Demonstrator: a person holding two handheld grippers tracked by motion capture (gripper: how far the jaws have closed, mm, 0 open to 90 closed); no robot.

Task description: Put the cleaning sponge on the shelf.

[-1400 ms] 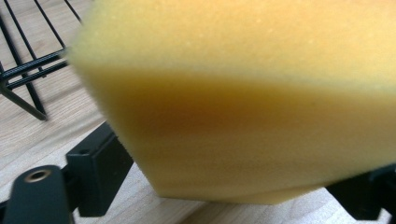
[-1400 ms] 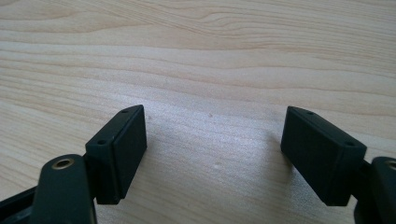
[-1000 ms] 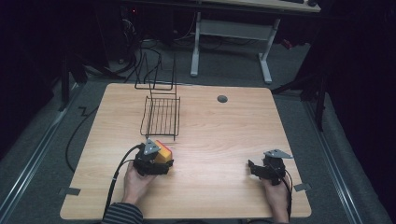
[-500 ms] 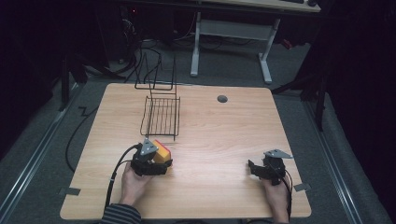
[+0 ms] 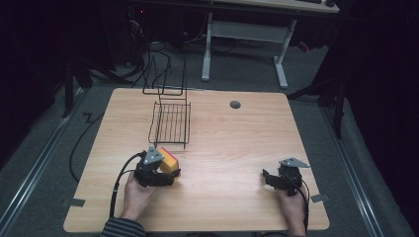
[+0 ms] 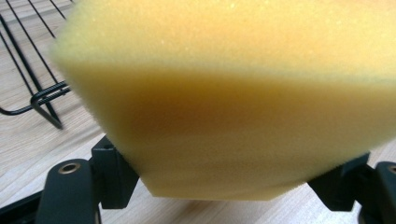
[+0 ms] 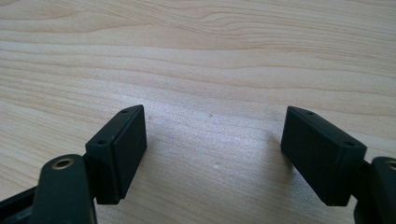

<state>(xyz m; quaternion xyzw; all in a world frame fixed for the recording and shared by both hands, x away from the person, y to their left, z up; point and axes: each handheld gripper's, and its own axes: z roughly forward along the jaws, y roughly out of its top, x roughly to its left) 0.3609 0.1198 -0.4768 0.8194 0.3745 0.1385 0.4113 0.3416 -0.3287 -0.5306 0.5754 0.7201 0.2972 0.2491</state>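
High view: left tool (image 5: 170, 170) is clamping a yellow foam sponge block (image 5: 168, 161) off the wooden tabletop (image 5: 237, 143), likely needing carrying toward the black wire rack (image 5: 170, 123); right tool (image 5: 269, 178) is resting apart.

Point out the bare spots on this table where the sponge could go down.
Widest free patch: the bare wooden table between the black wire rack and the right gripper, up to the round grey grommet. The near edge between both hands is free too. It is crowded where the left gripper holds the yellow foam sponge just before the rack.
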